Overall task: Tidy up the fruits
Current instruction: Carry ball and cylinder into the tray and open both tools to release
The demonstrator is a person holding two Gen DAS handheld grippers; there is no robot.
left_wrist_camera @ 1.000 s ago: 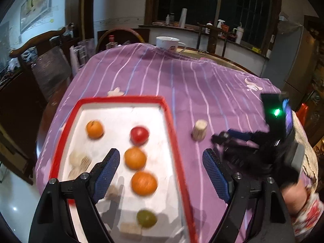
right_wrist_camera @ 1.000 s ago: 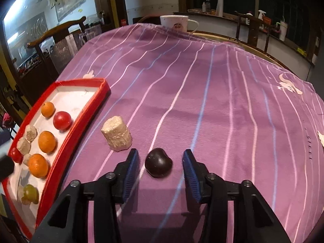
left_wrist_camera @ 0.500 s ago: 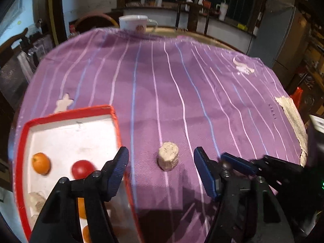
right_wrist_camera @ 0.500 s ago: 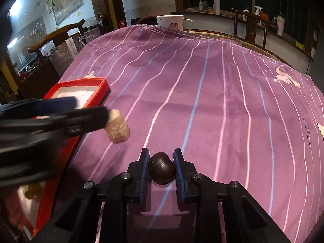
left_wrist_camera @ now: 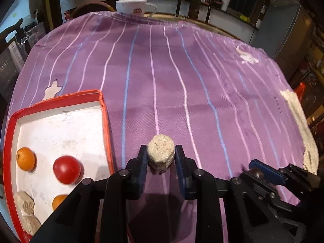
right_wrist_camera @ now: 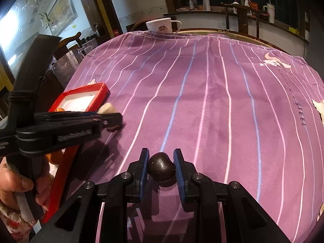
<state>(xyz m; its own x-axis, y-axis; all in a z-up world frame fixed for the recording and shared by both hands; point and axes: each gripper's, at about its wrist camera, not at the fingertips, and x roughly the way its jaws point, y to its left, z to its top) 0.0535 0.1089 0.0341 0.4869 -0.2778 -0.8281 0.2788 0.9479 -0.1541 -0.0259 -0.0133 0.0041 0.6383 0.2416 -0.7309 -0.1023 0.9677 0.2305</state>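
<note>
My left gripper (left_wrist_camera: pixel 161 158) is shut on a beige ridged chunk (left_wrist_camera: pixel 161 154) just above the purple cloth, right of the red-rimmed white tray (left_wrist_camera: pixel 105 119). The tray holds an orange (left_wrist_camera: pixel 25 159), a red fruit (left_wrist_camera: pixel 66 169), another orange (left_wrist_camera: pixel 58 201) and beige chunks (left_wrist_camera: pixel 25 203). My right gripper (right_wrist_camera: pixel 161 167) is shut on a dark round fruit (right_wrist_camera: pixel 161 167) close to the cloth. In the right wrist view the left gripper (right_wrist_camera: pixel 113 119) reaches in from the left with the beige chunk (right_wrist_camera: pixel 105 108). The right gripper (left_wrist_camera: pixel 257 171) shows at the lower right of the left wrist view.
A purple striped cloth (left_wrist_camera: pixel 182 70) covers the round table. A white mug (left_wrist_camera: pixel 134 8) stands at the far edge. A wooden chair (right_wrist_camera: pixel 68 40) stands to the left and a counter with bottles (right_wrist_camera: pixel 243 6) behind.
My left gripper moved forward around the beige chunk and closed on it. My right gripper stays shut on the dark fruit and has lifted slightly.
</note>
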